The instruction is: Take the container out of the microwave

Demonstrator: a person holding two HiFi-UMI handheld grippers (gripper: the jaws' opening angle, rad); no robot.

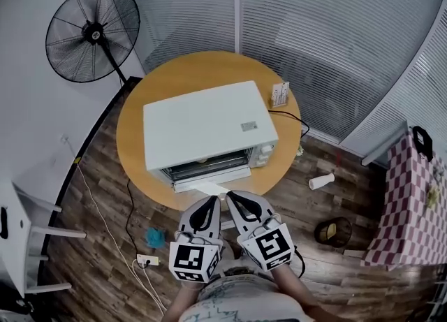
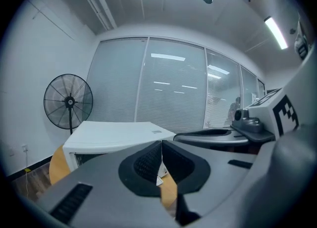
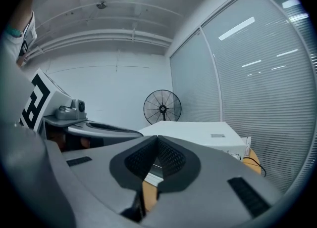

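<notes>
Round wooden table [image 1: 134, 147] carries one white microwave [image 1: 206, 125], which takes up most of the top. Its front faces the near edge of the table. The door [image 1: 208, 185] is let down and lies flat toward that edge, leaving the dark cavity open.

Container [image 1: 202, 161]: shows only as a pale yellowish shape inside the cavity, behind the lowered door. It is too small to detail.

Left gripper [image 1: 210, 200]: its tips are over the near edge of the table, just in front of the door and apart from it. In its own view the jaws are pressed together with nothing between them.

Right gripper [image 1: 232, 196]: close beside the left, tips at the same edge and pointing at the microwave front. Its jaws are likewise closed tip to tip and hold nothing.

Other items: a small card stand [image 1: 280, 93] is at the far right edge of the table, beside the microwave. A black cable [image 1: 297, 119] runs off that edge. A standing fan [image 1: 92, 32] is on the floor beyond the table's far left edge.
</notes>
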